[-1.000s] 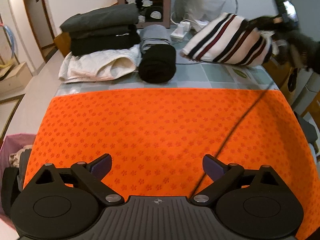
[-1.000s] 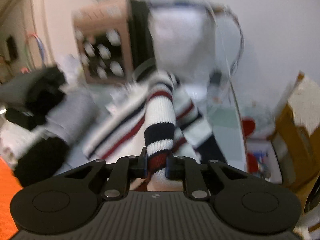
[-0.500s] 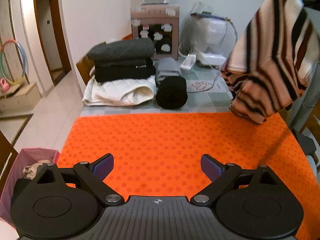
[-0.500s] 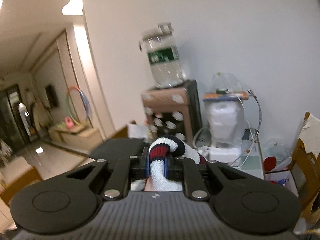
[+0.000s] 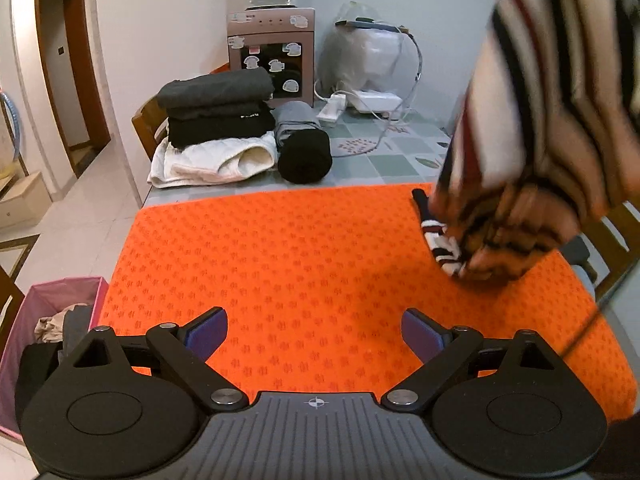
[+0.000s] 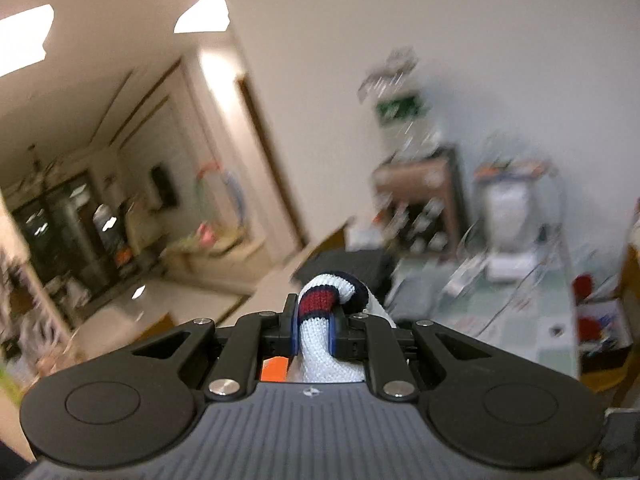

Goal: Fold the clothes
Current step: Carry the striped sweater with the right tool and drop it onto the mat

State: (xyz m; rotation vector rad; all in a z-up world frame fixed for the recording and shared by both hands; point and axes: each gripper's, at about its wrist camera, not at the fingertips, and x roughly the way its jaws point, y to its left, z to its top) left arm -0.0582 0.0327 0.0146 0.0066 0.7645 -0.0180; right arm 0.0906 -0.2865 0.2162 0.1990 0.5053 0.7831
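Where the table (image 5: 372, 160) shows its grey-green tiles at the far side, one orange mat (image 5: 320, 256) with a small repeated print covers the whole near part of it. One striped sweater (image 5: 532, 120), white with navy and red bands, hangs blurred over the mat's right side, its lower end bunched and touching the mat. Behind the mat lies one stack of folded clothes (image 5: 216, 120): three dark pieces on top of one cream piece. Just to its right are two rolled garments, one grey (image 5: 296, 122) and one black (image 5: 305, 156), touching each other. At the far edge stand one water dispenser (image 5: 271, 56) carrying one bottle, and one white plastic-wrapped object (image 5: 368, 56). One pink basket (image 5: 52, 292) with clothes in it sits on the floor to the left of the table. The left gripper (image 5: 314, 334) hovers above the mat's near edge, its two fingers spread wide with nothing between them. The right gripper (image 6: 314, 330) is raised high, its two fingers narrow and pinching one fold of the striped sweater (image 6: 320, 320).
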